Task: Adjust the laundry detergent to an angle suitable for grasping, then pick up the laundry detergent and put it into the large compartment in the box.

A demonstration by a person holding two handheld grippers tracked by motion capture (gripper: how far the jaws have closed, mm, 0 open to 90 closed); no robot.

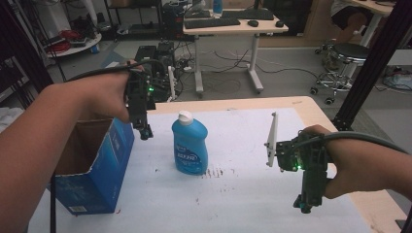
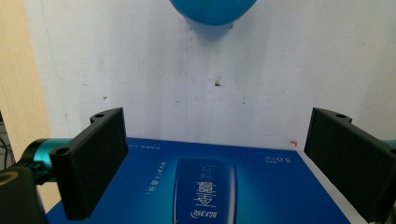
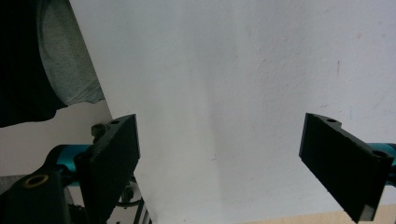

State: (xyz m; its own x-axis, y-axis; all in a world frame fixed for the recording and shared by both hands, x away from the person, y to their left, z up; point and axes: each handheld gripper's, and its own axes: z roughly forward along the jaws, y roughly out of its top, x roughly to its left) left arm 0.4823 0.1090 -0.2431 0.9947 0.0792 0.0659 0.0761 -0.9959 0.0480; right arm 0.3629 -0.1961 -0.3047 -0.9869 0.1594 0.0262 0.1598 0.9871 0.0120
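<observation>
A blue detergent bottle (image 1: 189, 144) with a white cap stands upright near the middle of the white sheet; its rounded blue body (image 2: 212, 11) appears at the top edge of the left gripper view. A blue cardboard box (image 1: 99, 167) stands open-topped at the left edge; its printed face (image 2: 205, 189) lies below my left jaws. My left gripper (image 1: 145, 132) points down just right of the box's top edge, left of the bottle, open and empty (image 2: 215, 163). My right gripper (image 1: 305, 204) hangs over the sheet's near right part, open with nothing between its jaws (image 3: 233, 168).
The white sheet (image 1: 243, 194) covers the wooden table (image 1: 311, 104), with small dark red specks near the bottle's base. A desk with a keyboard (image 1: 211, 22), a wheeled stool (image 1: 347, 53) and cables stand beyond the table. A black frame post (image 1: 374, 63) rises at the right.
</observation>
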